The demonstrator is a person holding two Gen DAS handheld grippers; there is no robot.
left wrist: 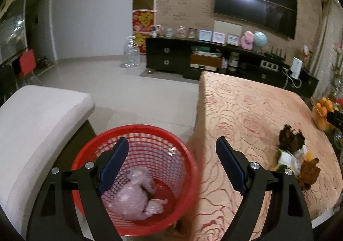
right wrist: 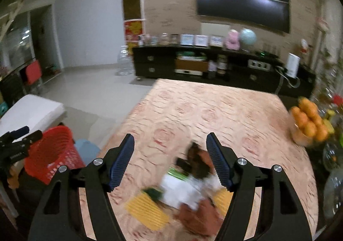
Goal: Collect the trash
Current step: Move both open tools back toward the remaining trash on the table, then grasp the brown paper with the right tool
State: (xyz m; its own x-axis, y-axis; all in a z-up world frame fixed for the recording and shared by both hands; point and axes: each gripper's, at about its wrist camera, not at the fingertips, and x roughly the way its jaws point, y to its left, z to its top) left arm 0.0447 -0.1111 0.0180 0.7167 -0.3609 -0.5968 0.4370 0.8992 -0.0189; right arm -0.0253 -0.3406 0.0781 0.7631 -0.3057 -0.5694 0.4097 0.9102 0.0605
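The right tool [right wrist: 170,160] hangs over the pile of trash [right wrist: 188,189] in the lower middle of the right wrist view: white crumpled paper, yellow ribbed wrappers, brown leaf-like scraps and a dark clump, all lying on the rose-patterned pink cloth of the surface [right wrist: 214,108]. Its jaws stand moderately wide and hold nothing. The picture is smeared, so exactly where each scrap ends is hard to tell.

The left tool [left wrist: 172,152] is spread wide and empty, above the round red plastic mesh basket [left wrist: 137,131] at the lower centre of the left wrist view. A crumpled pink plastic bag [left wrist: 130,196] already lies in the basket. The same pile appears at the right edge of that view [left wrist: 293,155].

The main risk, as I judge it, is a poor grasp. The pile is loose and mixed, so a closing tool could pinch only one sheet and push the rest aside. Light scraps may slide toward the near edge and drop to the floor. A glass bowl of oranges [right wrist: 308,125] stands at the right of the frame, and a wide sweep could knock it. Carrying a loose handful toward the basket at the lower left could also shed pieces short of the rim.
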